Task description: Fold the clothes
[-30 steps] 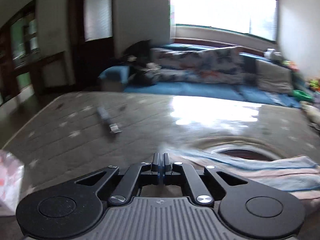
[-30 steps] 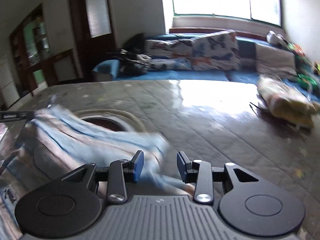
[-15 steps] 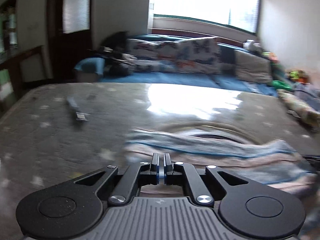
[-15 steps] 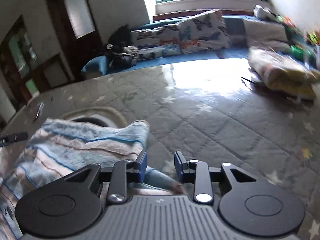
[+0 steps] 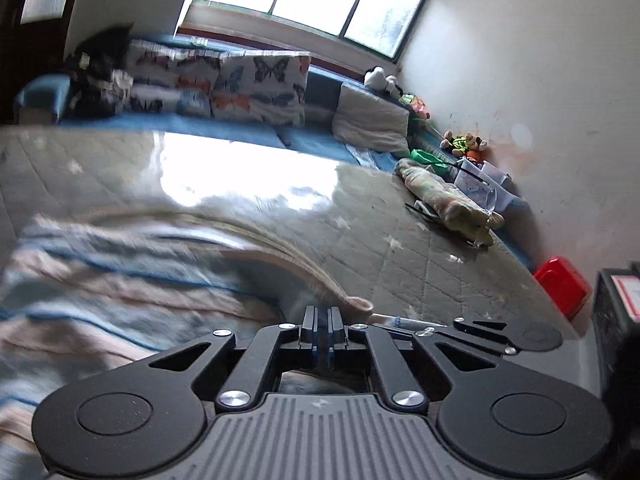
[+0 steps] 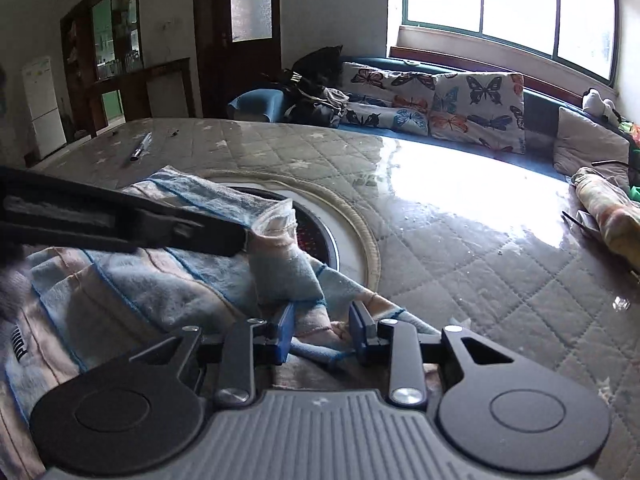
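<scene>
Where the left wrist view looks forward along the fingers, the left tool [image 5: 322,334] is seen with its fingers brought together, only a thin slit showing between the blue pads; whether cloth is pinched there cannot be told from that view. In the right wrist view the left tool [image 6: 224,240] reaches in from the left edge, and its tip meets a raised fold of the striped garment [image 6: 168,292], so that the fold stands up from the rest of the cloth.

The right tool [image 6: 322,334] is seen with its fingers spread apart. Between them lies a hem of the striped garment, touched by neither pad as far as can be seen. The right tool [image 5: 480,334] also shows at the lower right of the left wrist view, just beside the left tool.

The striped garment, in pale blue, pink and white bands, is spread on the quilted desk cover [image 6: 500,280] and partly overlaps a round opening [image 6: 320,236] edged with a beige rim. In the left wrist view the striped garment [image 5: 120,280] fills the left half and is blurred.

A pen [image 6: 140,148] lies on the far left of the cover, well apart from the garment. A bundled cloth [image 5: 444,200] lies near the right edge. Butterfly-print cushions [image 6: 476,106] are lined along a blue sofa [image 6: 256,102] under the window [image 6: 508,4].
</scene>
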`<state>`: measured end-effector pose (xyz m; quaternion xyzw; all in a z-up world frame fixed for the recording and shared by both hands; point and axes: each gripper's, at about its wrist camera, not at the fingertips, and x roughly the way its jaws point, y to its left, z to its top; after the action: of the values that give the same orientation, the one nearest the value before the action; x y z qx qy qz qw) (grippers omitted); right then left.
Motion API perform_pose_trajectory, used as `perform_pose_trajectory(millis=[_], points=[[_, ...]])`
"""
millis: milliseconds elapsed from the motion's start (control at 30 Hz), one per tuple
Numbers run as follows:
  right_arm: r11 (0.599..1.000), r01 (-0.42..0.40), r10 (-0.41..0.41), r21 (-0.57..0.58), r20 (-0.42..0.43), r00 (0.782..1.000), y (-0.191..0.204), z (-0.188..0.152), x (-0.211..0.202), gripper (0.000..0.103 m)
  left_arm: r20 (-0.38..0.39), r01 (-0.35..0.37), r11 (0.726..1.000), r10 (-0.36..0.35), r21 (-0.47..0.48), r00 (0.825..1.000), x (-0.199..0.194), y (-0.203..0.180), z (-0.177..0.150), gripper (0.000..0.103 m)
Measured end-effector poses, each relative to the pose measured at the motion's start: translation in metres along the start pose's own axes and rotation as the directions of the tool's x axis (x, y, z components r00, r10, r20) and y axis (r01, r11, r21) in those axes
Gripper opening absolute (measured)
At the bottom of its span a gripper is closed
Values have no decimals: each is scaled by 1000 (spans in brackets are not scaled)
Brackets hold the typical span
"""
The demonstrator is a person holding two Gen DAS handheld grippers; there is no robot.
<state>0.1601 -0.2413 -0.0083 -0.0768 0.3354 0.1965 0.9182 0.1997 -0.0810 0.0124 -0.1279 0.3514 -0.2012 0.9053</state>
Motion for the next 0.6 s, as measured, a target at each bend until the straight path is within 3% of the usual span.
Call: perform_pose_trajectory(millis=[100, 200, 233, 267, 300, 467, 533, 567, 600], points=[[998, 13, -13, -54, 7, 1000, 6, -3, -3, 30, -19, -6, 1000, 6, -28, 1000, 5, 3, -3, 9], [992, 44, -41, -118, 23, 999, 17, -6, -5, 30, -1, 37, 998, -37, -45, 999, -7, -2, -3, 12], [989, 52, -49, -136, 28, 998, 20, -7, -5, 30, 15, 32, 999, -31, -28, 999, -11, -5, -2, 18], [988, 56, -52, -146, 32, 998, 23, -7, -5, 30, 31, 26, 1000, -26, -11, 999, -15, -8, -1, 34], [987, 57, -52, -152, 33, 998, 24, -7, -6, 30, 40, 22, 1000, -22, 4, 999, -17, -11, -1, 42], [987, 52, -47, -154, 36, 998, 28, -6, -8, 30, -5, -23, 1000, 23, 7, 1000, -2, -9, -3, 39], [991, 36, -31, -130, 38, 999, 22, -2, -11, 30, -15, -37, 999, 36, -28, 999, 4, 0, -4, 26], [993, 28, -23, -118, 39, 999, 18, -1, -12, 30, -19, -43, 998, 42, -48, 999, 7, 6, -4, 11], [994, 20, -16, -106, 41, 999, 15, 1, -13, 30, -23, -49, 997, 47, -66, 999, 9, 12, -5, 9]])
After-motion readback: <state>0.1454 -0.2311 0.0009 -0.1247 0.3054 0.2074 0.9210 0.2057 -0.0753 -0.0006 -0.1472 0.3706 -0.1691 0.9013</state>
